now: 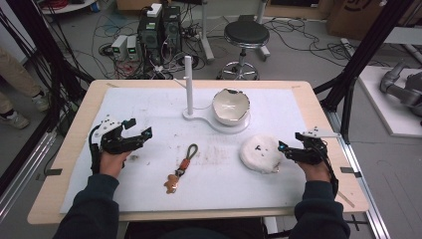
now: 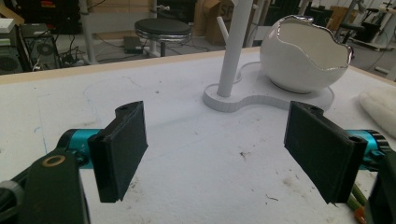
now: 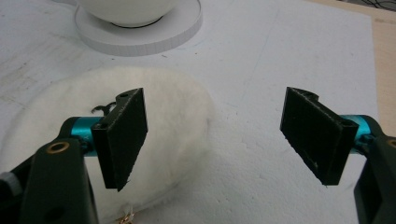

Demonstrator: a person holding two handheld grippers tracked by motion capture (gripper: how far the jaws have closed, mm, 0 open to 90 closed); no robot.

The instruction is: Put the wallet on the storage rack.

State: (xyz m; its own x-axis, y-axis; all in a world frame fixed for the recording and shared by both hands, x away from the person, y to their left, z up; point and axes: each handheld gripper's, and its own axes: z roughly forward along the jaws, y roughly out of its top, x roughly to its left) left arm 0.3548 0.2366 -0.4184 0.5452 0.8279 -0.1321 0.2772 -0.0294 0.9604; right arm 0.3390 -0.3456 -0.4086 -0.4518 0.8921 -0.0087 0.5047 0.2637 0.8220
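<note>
**Both grippers wide and empty over the desk**

The left gripper (image 1: 133,136) hovers over the left part of the white mat (image 1: 149,104), its jaws wide apart with nothing between them. In the left gripper view the bare mat lies between the jaws, and ahead of them stand the post (image 2: 236,46) and the eggshell bowl (image 2: 303,56) on a shared white base (image 2: 252,100).

The right gripper (image 1: 291,149) is at the right side of the desk (image 1: 74,129), its jaws also wide apart and holding nothing. It sits just beside the right edge of the fluffy pad (image 1: 260,153). In the right gripper view one jaw stands over the pad (image 3: 173,116) and the other over bare mat; whether the jaw touches the pad cannot be told.

A keychain (image 1: 181,169) with a small brown figure at its near end lies flat on the mat between the two grippers, apart from both. The bowl (image 1: 230,107) stands behind the pad, near the far middle of the mat, the post (image 1: 188,84) just left of it.
</note>
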